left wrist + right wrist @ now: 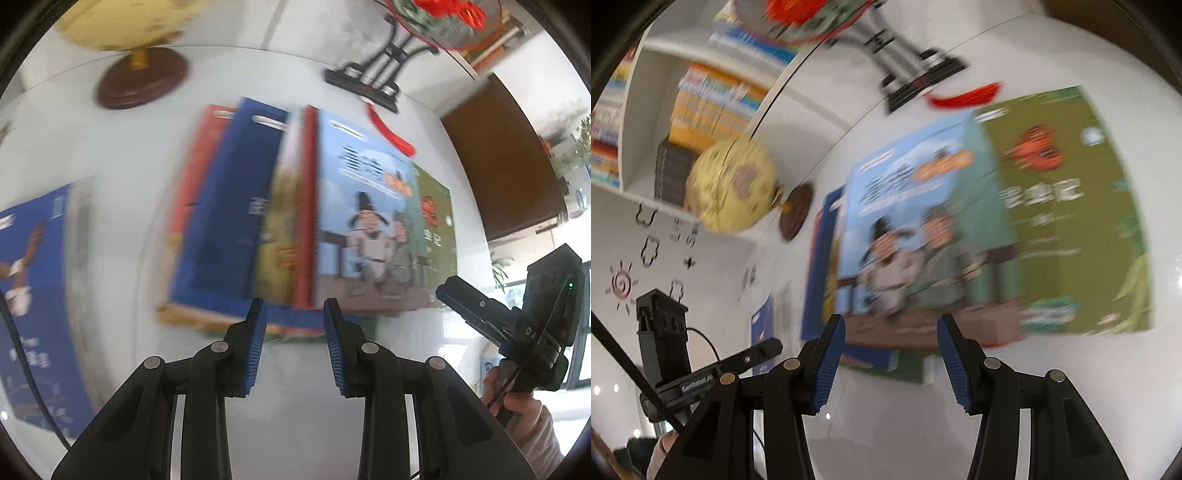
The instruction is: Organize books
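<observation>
- Left gripper (294,345): points steeply down at the bench (122,229). Its black, hinged fingers (255,347) carry blue ribbed pads. They stand narrowly apart with nothing between them.
- Right gripper (891,363): slants down toward the same bench. Its fingers (827,363) are of the same black-and-blue build. They stand moderately apart and are empty.
- Hand (517,400): seen from the left wrist view at the lower right, it wraps the handle of the right gripper. A pale sleeve (541,432) covers the wrist.
- Books (295,214): a fanned, overlapping pile lying flat on the bench just beyond both grippers' fingertips. The covers are thin, rectangular and glossy. From left to right in the left view they are red, dark blue, yellow-brown, red-spined, light blue with cartoon figures, and green.
- Green book (1067,221): lies at the right end of the pile, partly under the light-blue book (905,229).
- Blue book (33,295): lies alone, well apart at the left. Its cover shows a bird.
- Bench: white, smooth and shiny.
- Globe (122,22): a pale yellow sphere on a round dark-brown wooden base, behind the pile.
- Stand (373,70): a black frame holding a round red-patterned disc, with a red tassel (391,131) trailing onto the bench.
- Shelf (653,122): a white shelf beyond the globe, filled with upright, brightly coloured spines.
- Both views are motion-blurred, so the cover lettering is unreadable.
</observation>
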